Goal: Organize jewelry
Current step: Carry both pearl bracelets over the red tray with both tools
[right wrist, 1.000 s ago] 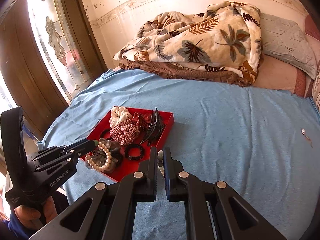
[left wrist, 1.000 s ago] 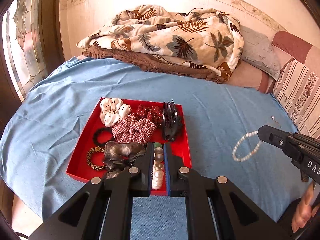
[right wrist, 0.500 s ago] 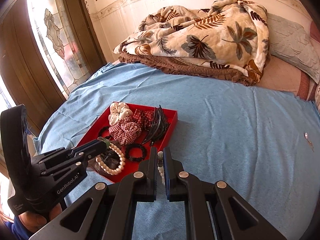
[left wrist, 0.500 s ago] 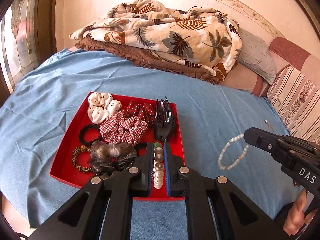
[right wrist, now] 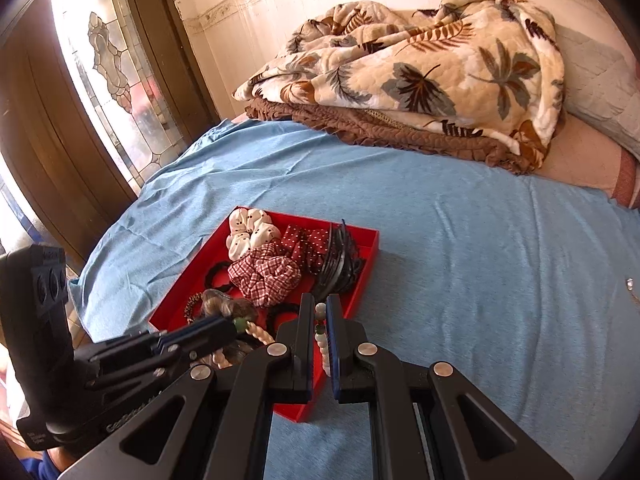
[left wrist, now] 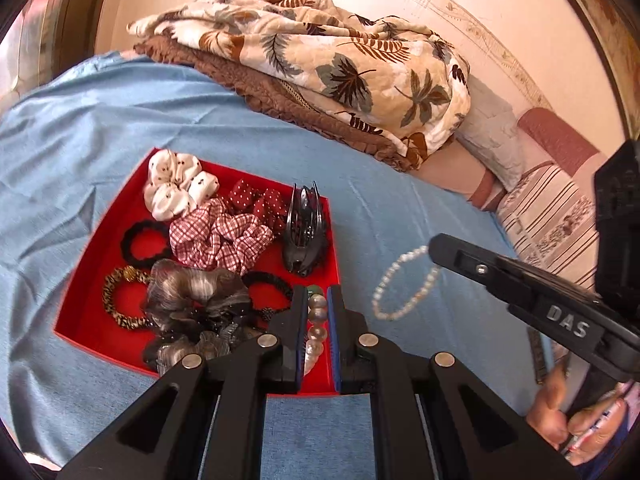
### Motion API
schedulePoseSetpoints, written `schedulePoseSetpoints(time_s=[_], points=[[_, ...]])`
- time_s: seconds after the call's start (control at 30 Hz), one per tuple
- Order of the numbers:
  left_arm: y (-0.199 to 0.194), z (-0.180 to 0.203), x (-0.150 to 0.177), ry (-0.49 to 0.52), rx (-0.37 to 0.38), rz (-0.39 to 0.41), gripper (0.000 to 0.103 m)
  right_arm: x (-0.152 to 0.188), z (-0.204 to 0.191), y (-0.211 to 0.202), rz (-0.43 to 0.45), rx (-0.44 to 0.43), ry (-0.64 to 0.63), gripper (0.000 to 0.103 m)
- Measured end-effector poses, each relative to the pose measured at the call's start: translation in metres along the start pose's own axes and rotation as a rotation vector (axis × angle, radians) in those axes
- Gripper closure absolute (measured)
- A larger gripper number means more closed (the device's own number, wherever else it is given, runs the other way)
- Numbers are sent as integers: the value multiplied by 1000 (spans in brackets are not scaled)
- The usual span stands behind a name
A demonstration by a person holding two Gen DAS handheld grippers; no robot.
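Note:
A red tray [left wrist: 92, 256] on the blue bedsheet holds scrunchies, hair ties and a black claw clip [left wrist: 304, 236]. My left gripper [left wrist: 317, 296] is shut on a large-pearl bracelet [left wrist: 316, 328] and holds it over the tray's near right corner; it also shows in the right wrist view [right wrist: 224, 330]. My right gripper [right wrist: 320, 304] is shut on a small white-bead bracelet [right wrist: 322, 336], which hangs from its tip beside the tray's right edge in the left wrist view [left wrist: 404, 284].
A leaf-print quilt [right wrist: 420, 68] over a brown blanket lies at the back of the bed, with pillows [left wrist: 492, 136] to the right. A stained-glass window [right wrist: 112, 72] is on the left. A small metal item [right wrist: 630, 284] lies on the sheet far right.
Both grippers moved closer to the tray. The right gripper with its bead bracelet came nearer to the tray's right edge; the left one shifted over the tray's near right corner.

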State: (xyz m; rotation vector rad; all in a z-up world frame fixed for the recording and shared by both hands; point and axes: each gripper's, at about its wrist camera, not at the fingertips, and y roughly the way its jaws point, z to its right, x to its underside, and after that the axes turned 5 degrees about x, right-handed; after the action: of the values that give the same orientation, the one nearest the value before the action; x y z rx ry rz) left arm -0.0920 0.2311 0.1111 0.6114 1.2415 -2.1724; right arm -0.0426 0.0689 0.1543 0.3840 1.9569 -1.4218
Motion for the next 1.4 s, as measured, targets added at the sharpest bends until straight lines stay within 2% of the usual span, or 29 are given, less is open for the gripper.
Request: schedulePoseSetpoints(time_s=[0.17, 0.33, 0.5, 0.87, 1.4], points=[[7, -17, 2, -56, 39, -38, 94, -1, -7, 22, -42, -28, 3, 96], [16, -13, 10, -21, 19, -72, 94, -1, -8, 46, -95, -67, 36, 96], [28, -5, 19, 17, -27, -114, 94, 3, -9, 68, -149, -80, 47, 96], [31, -4, 26, 73, -169, -111, 94, 15, -11, 98, -229, -90, 28, 96], [32, -8, 30, 76, -201, -122, 94, 18, -9, 118, -270, -68, 27, 96]])
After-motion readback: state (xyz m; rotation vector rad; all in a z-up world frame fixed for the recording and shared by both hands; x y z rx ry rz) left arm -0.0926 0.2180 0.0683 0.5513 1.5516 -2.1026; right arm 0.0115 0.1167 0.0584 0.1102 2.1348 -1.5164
